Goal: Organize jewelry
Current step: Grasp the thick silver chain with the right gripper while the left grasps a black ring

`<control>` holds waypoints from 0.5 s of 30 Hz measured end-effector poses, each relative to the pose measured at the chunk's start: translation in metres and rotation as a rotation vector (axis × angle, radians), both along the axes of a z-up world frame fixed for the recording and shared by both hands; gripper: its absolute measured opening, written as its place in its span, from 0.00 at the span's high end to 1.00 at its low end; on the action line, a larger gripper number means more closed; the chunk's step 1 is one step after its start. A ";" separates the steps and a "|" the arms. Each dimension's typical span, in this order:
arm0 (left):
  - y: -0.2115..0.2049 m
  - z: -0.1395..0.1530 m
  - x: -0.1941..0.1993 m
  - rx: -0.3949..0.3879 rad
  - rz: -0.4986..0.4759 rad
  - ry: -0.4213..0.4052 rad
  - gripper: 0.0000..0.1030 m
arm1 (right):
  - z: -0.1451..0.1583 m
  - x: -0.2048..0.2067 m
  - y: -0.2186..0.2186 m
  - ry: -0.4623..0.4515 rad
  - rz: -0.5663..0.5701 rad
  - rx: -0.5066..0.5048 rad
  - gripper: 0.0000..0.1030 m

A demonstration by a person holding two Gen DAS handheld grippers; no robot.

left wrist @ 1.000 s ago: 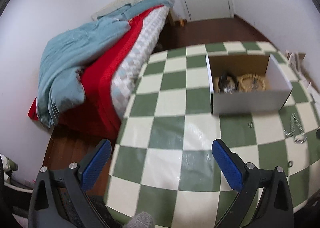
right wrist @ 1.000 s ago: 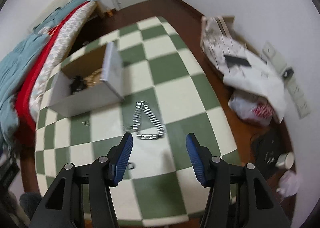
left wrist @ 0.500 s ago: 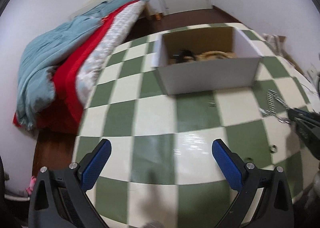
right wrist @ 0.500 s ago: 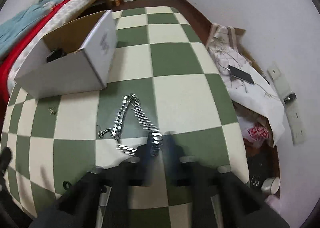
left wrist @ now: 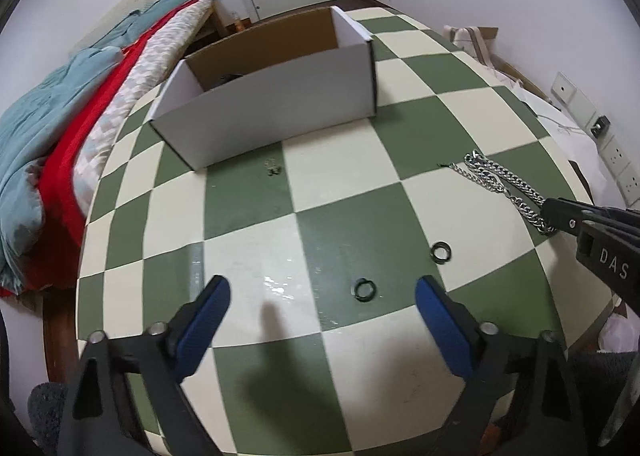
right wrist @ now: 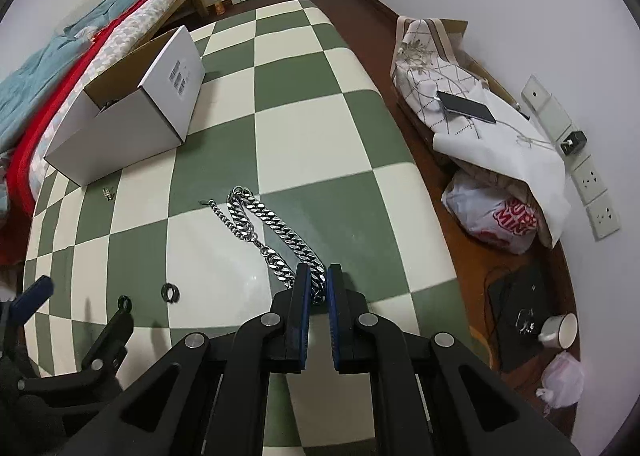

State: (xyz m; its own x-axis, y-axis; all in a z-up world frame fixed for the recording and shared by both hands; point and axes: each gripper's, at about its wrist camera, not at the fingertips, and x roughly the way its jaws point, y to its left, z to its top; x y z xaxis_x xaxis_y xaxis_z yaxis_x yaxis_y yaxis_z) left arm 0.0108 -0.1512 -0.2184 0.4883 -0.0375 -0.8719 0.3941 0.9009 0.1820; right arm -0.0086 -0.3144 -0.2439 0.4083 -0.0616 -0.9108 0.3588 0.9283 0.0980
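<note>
A thick silver chain (right wrist: 260, 216) lies on the green-and-cream checked table (right wrist: 304, 96). My right gripper (right wrist: 318, 276) is shut on the chain's near end, which is also seen as chain (left wrist: 500, 184) held by my right gripper (left wrist: 554, 218). My left gripper (left wrist: 322, 296) hovers low over the table with its jaws closing. A dark ring (left wrist: 363, 290) lies between its blue pads (left wrist: 436, 312), untouched. A second ring (left wrist: 440, 252) lies just beyond. An open white cardboard box (left wrist: 272, 112) stands at the back with dark jewelry inside. A tiny earring (left wrist: 273, 168) lies in front of it.
A bed with a teal blanket (left wrist: 48, 116) and red cover runs along the table's left edge. Right of the table, on the floor, are a patterned cloth with a phone (right wrist: 466, 107), a plastic bag (right wrist: 496, 216), a cup (right wrist: 560, 330) and wall sockets (right wrist: 588, 180).
My left gripper moved forward and down toward the two rings, and its jaws narrowed a little. My right gripper dropped onto the chain and shut on its near end.
</note>
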 end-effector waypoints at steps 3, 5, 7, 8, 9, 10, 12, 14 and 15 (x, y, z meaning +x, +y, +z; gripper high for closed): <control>-0.003 -0.006 0.000 -0.005 -0.012 0.023 0.41 | 0.000 -0.002 0.002 -0.001 0.000 -0.002 0.92; -0.003 -0.007 0.000 -0.027 -0.020 0.029 0.52 | -0.001 -0.003 0.002 -0.001 0.001 0.001 0.92; -0.004 -0.007 -0.001 -0.040 -0.030 0.034 0.68 | -0.001 -0.002 0.002 0.000 0.000 0.000 0.92; -0.005 -0.007 -0.001 -0.048 -0.037 0.037 0.74 | -0.001 -0.003 0.003 0.000 0.000 -0.001 0.92; -0.006 -0.007 -0.002 -0.053 -0.041 0.040 0.86 | 0.000 -0.003 0.004 0.001 0.001 -0.002 0.92; -0.006 -0.007 -0.002 -0.055 -0.045 0.042 0.90 | 0.000 -0.003 0.004 0.001 0.001 -0.003 0.92; -0.006 -0.007 -0.003 -0.052 -0.046 0.039 0.90 | 0.000 -0.004 0.004 -0.001 0.000 0.002 0.92; -0.003 -0.006 -0.004 -0.060 -0.044 0.038 0.91 | 0.002 -0.004 0.005 -0.010 0.001 0.005 0.92; -0.002 -0.006 -0.004 -0.061 -0.044 0.038 0.91 | 0.005 -0.005 0.006 -0.016 0.003 0.007 0.92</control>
